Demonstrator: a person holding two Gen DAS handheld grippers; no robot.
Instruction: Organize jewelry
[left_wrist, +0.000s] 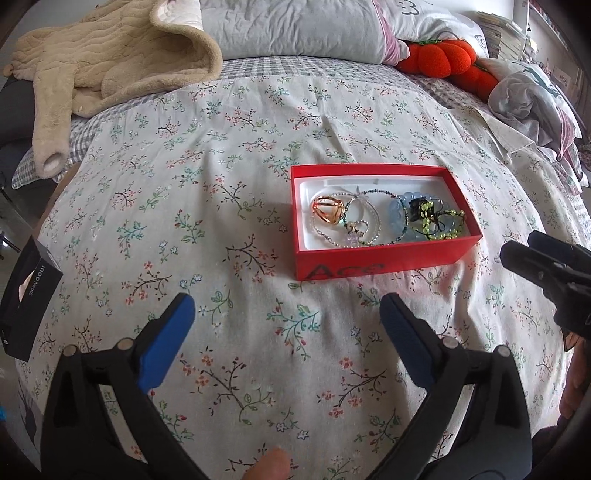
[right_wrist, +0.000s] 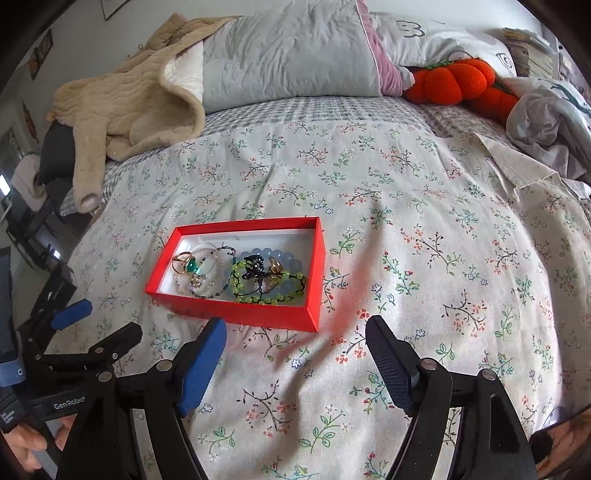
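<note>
Jewelry (left_wrist: 384, 218) fills the red box (left_wrist: 376, 258), whose long axis runs left-right at right of centre in my left view; both my fingers gape empty above the bed (left_wrist: 221, 206).

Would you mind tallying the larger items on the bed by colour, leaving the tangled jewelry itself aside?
Red: 1, the open jewelry box
Orange: 1, the pumpkin plush
Beige: 1, the fleece garment
Black: 1, the small box at the bed's edge
Grey: 1, the pillow
Total: 5
The jewelry is too tangled to count.
</note>
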